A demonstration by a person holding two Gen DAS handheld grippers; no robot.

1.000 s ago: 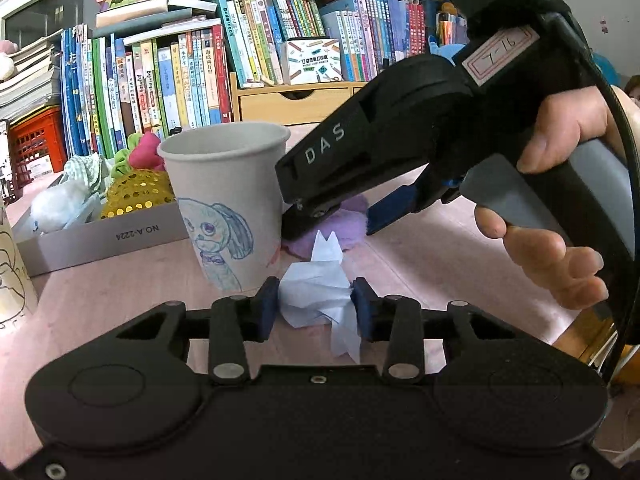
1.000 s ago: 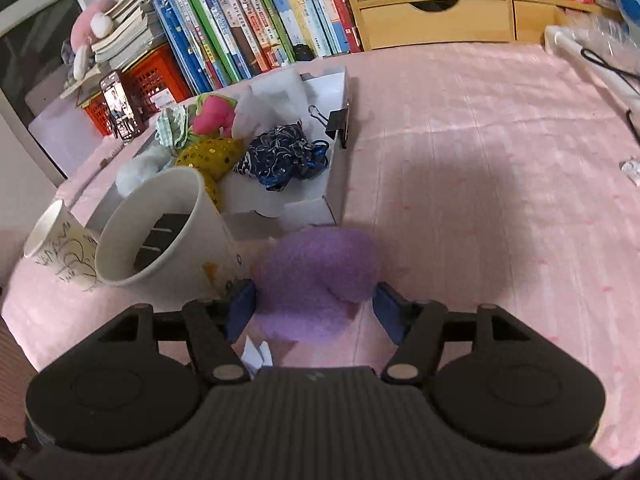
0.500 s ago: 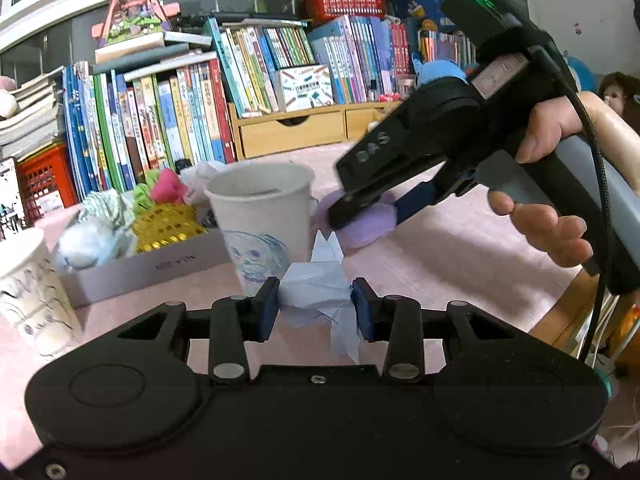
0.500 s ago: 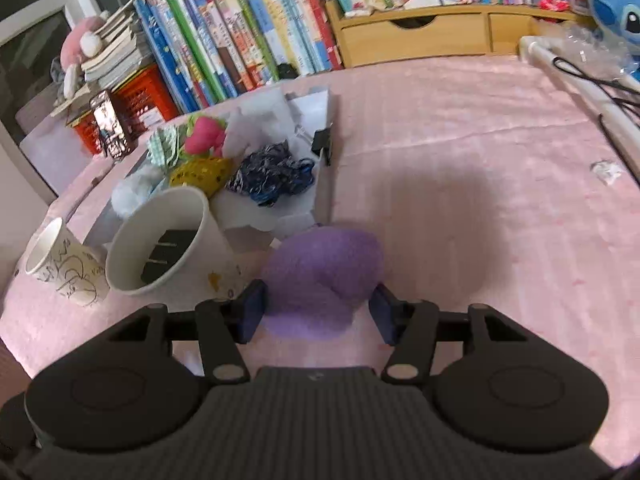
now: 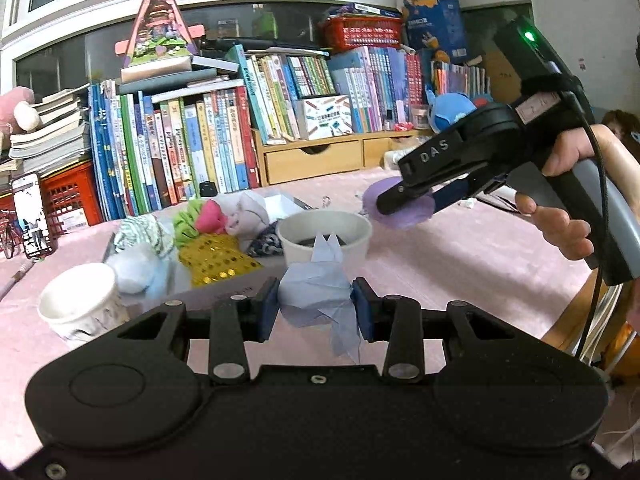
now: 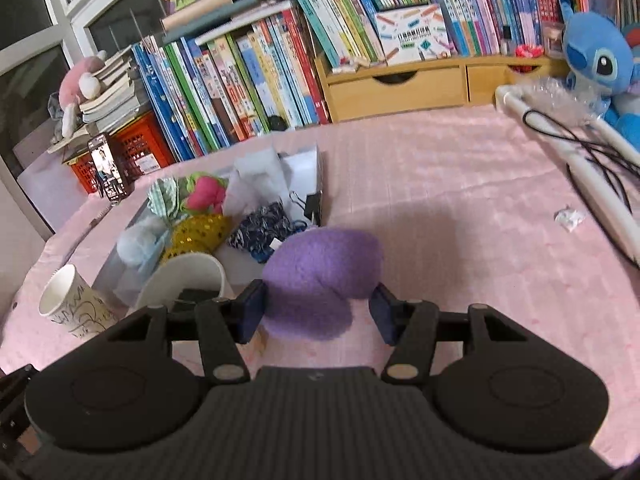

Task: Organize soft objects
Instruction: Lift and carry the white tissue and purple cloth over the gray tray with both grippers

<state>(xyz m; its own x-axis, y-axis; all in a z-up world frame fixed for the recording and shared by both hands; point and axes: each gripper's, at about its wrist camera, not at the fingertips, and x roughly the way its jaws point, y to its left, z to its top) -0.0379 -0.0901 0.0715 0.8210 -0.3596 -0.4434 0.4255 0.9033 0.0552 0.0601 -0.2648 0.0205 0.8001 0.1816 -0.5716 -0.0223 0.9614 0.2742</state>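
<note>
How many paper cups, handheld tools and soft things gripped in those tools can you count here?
Paper cups: 2 (plain cup, scribbled cup)
Tools: 2 (left tool, right tool)
Gripped soft things: 2 (crumpled tissue, purple felt)
Total: 6

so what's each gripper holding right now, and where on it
The left gripper pinches the crumpled tissue across its middle; the right gripper squeezes the purple pom-pom at its lower sides.

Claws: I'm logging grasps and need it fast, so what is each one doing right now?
Left claw: closed on the crumpled pale blue tissue.
Right claw: closed on the purple fuzzy ball, lifted off the pink tablecloth.
</note>
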